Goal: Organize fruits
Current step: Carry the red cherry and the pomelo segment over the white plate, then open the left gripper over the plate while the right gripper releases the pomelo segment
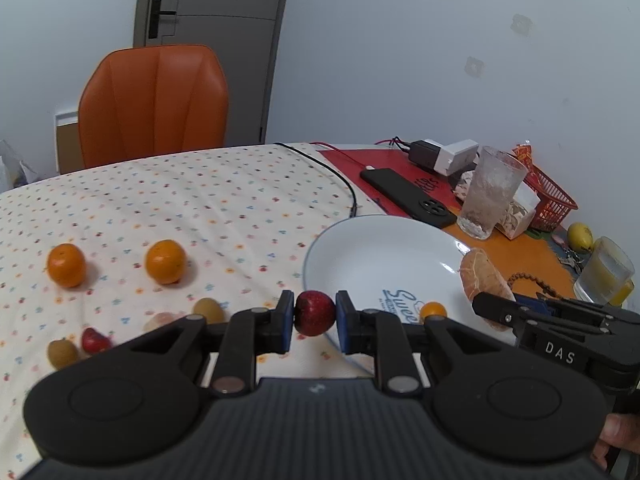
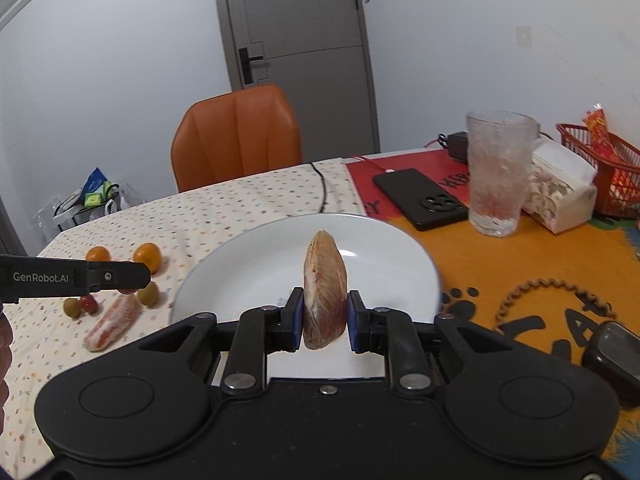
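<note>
Two grippers were both clamped on fruit. The left gripper [image 1: 315, 317] had its blue pads pressed against a small red fruit [image 1: 315, 313], held just at the near left rim of the white plate [image 1: 360, 248]. The right gripper [image 2: 325, 314] pinched a peeled pinkish citrus segment [image 2: 325, 292] upright over the near part of that plate.

On the dotted tablecloth [image 1: 180, 200], left of the plate, lay two oranges [image 1: 66, 265] [image 1: 165, 261], two small tan round fruits [image 2: 148, 294] [image 2: 72, 306], one more small red fruit [image 2: 88, 303] and one more peeled segment [image 2: 114, 322]. One small orange fruit [image 1: 433, 310] showed at the plate's near rim.

Toward the table's right edge stood one tall frosted glass [image 2: 498, 172], one black phone [image 2: 420, 198], one red basket [image 2: 604, 172] and one tissue pack [image 2: 560, 188]. One orange chair [image 1: 154, 104] stood at the far edge before a grey door [image 2: 296, 56].
</note>
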Action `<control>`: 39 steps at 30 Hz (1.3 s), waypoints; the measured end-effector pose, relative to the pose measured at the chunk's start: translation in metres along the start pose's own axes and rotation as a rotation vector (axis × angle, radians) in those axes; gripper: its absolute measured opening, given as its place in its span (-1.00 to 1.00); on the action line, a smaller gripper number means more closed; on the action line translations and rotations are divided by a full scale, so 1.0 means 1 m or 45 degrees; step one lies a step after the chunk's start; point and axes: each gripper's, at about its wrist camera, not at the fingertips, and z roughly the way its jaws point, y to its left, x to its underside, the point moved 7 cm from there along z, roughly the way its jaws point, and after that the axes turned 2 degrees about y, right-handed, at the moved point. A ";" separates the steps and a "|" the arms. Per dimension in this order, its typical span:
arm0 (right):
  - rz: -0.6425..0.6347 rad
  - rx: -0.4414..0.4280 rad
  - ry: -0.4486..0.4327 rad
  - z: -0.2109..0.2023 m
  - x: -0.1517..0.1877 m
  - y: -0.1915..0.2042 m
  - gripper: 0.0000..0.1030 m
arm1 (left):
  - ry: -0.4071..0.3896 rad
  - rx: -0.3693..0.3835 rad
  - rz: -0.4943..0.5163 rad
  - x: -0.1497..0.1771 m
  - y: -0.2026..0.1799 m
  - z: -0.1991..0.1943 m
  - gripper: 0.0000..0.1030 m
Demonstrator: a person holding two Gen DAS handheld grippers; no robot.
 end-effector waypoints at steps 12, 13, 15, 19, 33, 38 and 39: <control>0.045 0.010 0.034 0.016 0.008 -0.021 -0.61 | 0.058 0.048 0.033 0.001 -0.023 0.036 -0.61; 0.046 0.009 0.037 0.018 0.008 -0.022 -0.61 | 0.062 0.052 0.035 0.001 -0.025 0.039 -0.61; 0.046 0.009 0.044 0.021 0.008 -0.022 -0.61 | 0.073 0.055 0.038 0.001 -0.027 0.045 -0.61; 0.048 0.007 0.067 0.026 0.011 -0.022 -0.60 | 0.097 0.061 0.040 0.002 -0.032 0.057 -0.61; 0.054 0.006 0.018 0.001 0.003 -0.017 -0.53 | 0.056 0.040 0.003 -0.001 -0.026 0.031 -0.53; 0.096 -0.048 0.015 -0.007 -0.001 -0.009 -0.50 | 0.035 0.035 -0.041 -0.002 -0.013 0.012 -0.34; 0.088 -0.050 0.016 -0.008 -0.003 -0.005 -0.50 | 0.023 0.031 -0.050 -0.002 -0.010 0.007 -0.18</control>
